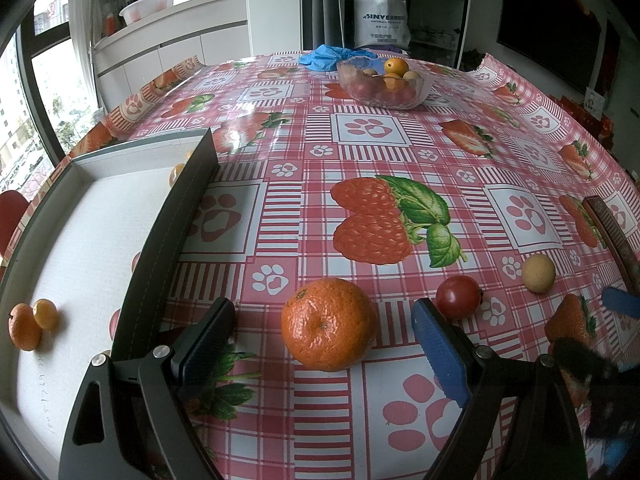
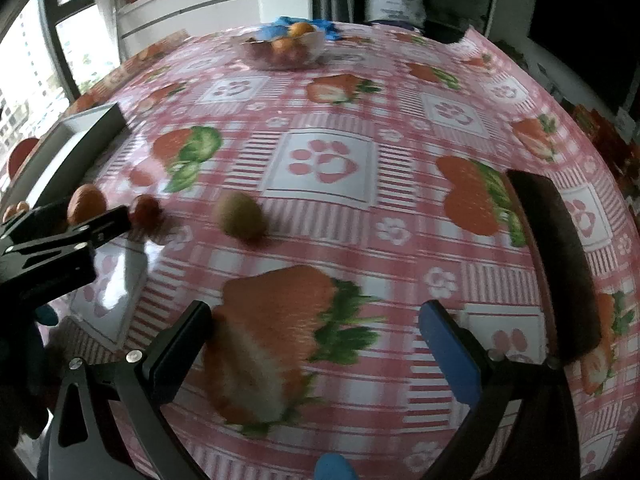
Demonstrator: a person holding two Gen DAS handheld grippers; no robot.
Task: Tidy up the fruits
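Where wide left tool (image 1: 324, 344) straddles mandarin (image 1: 329, 323), side gaps.

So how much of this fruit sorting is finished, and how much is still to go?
Early days, it seems. Done: a small orange and a yellow fruit lie in the white tray. In hand: nothing yet; the left claw stands open around the big orange. Left: the tomato, the pale fruit and the glass bowl of fruit.
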